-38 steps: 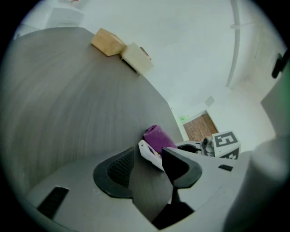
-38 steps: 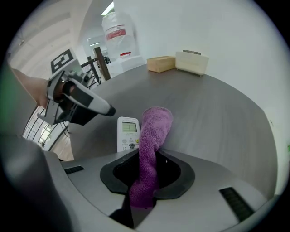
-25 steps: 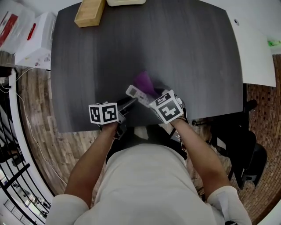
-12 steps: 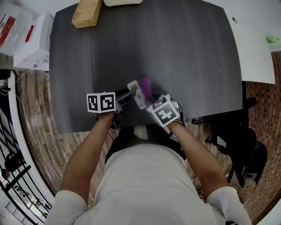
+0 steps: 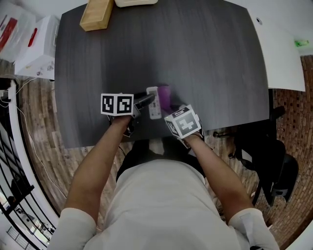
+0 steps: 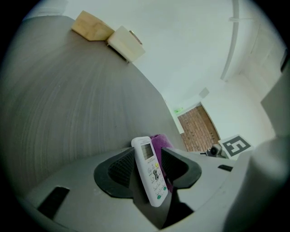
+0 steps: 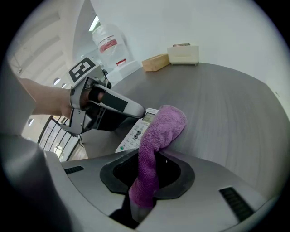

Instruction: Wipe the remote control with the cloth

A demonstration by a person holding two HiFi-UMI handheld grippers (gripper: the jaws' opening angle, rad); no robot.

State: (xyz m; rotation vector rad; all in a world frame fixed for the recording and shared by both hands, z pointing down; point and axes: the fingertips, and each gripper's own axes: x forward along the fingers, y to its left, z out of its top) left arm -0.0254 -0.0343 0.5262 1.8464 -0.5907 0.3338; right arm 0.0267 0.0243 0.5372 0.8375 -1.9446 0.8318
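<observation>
Close by are the person's two bare arms (image 5: 95, 168) and light shirt (image 5: 161, 205). Each hand holds a gripper over the near edge of the dark table (image 5: 205, 58).

The left gripper (image 6: 149, 165) is grasping the white remote (image 6: 152, 179). Its two black jaws press on the long sides of the remote. The buttons and the little screen face up. The remote sticks out past the jaws, low over the near edge of the table. I cannot tell if it touches the table.

The right gripper (image 7: 147, 174) is clenched on the purple cloth (image 7: 156, 140). The cloth comes up out of the jaws and folds over at the top. The folded end lies on the right side of the remote and touches it.

The two grippers are just beside each other, with the remote and cloth between them.

Far away, at the back edge of the table, sits a wooden block (image 5: 99, 14). A pale box (image 7: 183, 54) is just beside it. On the left, off the table, are white boxes (image 5: 36, 46).
</observation>
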